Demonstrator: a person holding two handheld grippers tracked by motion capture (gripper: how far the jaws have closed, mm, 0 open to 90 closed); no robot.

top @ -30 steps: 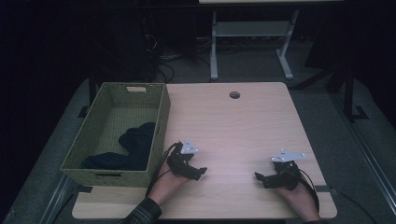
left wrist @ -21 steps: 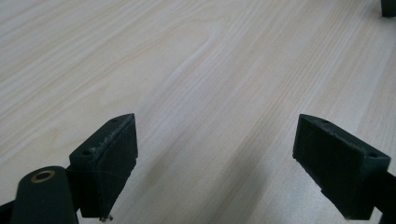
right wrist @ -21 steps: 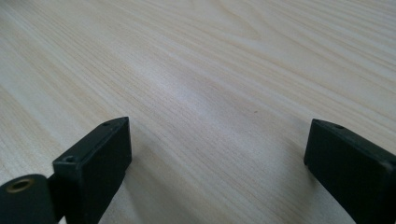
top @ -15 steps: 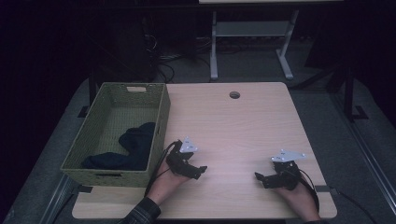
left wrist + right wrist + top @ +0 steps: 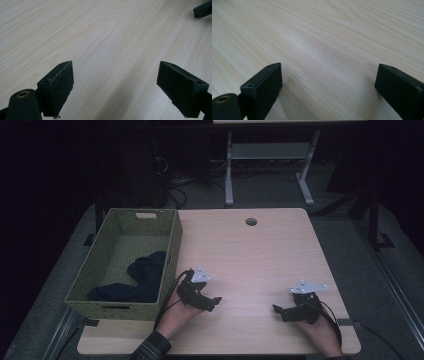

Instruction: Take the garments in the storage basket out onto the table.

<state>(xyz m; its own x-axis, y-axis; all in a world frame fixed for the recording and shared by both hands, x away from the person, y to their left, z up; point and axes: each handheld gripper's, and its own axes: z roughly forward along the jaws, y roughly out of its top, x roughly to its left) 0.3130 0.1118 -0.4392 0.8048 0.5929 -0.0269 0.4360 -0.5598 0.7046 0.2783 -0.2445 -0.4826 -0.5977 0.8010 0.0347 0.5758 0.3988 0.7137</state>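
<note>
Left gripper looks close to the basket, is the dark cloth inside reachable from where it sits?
Probably yes: the left gripper rests open beside the basket, and the dark cloth lies uncovered, but it must lift over the wall first.

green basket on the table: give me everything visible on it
The green basket is a rectangular woven bin, wicker-like, open-topped, with a cut-out handle slot in its far end wall and another in the near wall. It stands upright along the left edge of the table, overhanging it slightly. Dark cloth lies crumpled in its near half; the far half of the floor is bare. The left gripper sits just right of its near corner, apart.
</note>
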